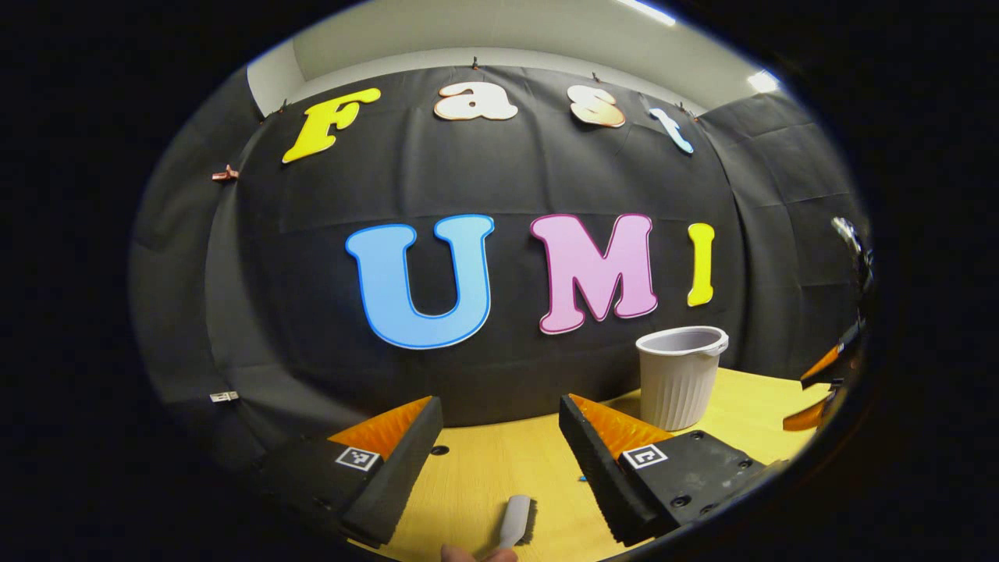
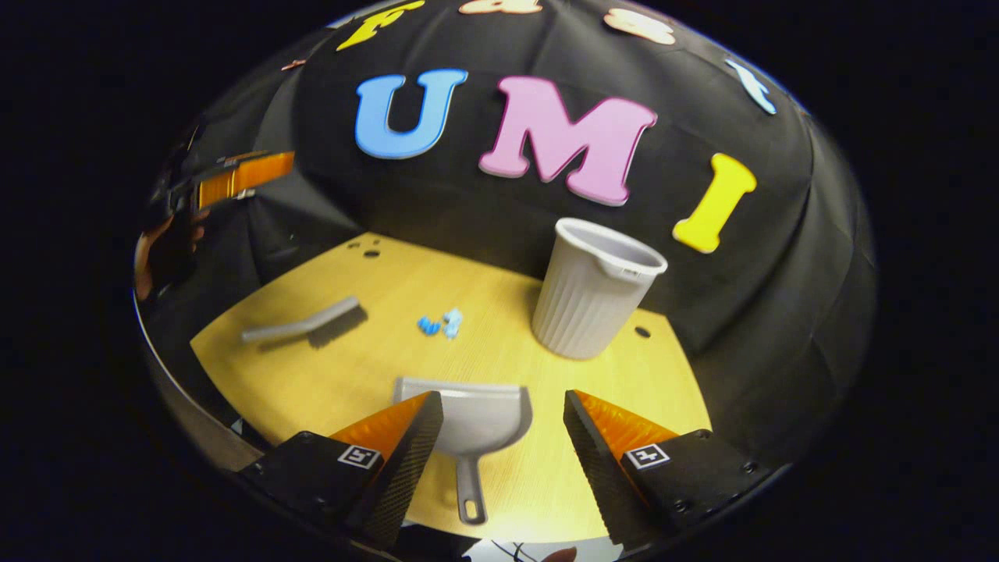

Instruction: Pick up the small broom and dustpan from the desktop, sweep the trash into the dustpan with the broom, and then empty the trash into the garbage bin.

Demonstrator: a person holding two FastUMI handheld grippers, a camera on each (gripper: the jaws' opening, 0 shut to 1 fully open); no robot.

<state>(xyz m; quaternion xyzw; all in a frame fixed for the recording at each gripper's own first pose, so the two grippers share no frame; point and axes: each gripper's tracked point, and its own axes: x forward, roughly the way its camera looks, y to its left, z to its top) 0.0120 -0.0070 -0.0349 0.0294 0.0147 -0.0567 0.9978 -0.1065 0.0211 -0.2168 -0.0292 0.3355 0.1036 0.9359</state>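
Both views are evenly lit and fairly sharp at the centre. In the left gripper view, ceiling light strips (image 1: 648,11) glow at the far top, the source of the light. The wooden desktop (image 2: 375,375) shines bright yellow against the dark cloth wall (image 1: 507,187), which soaks up light. The broom (image 2: 308,324) and the garbage bin (image 2: 593,293) cast soft, short shadows. Fisheye distortion bends straight lines towards the rim, where detail smears and darkens.
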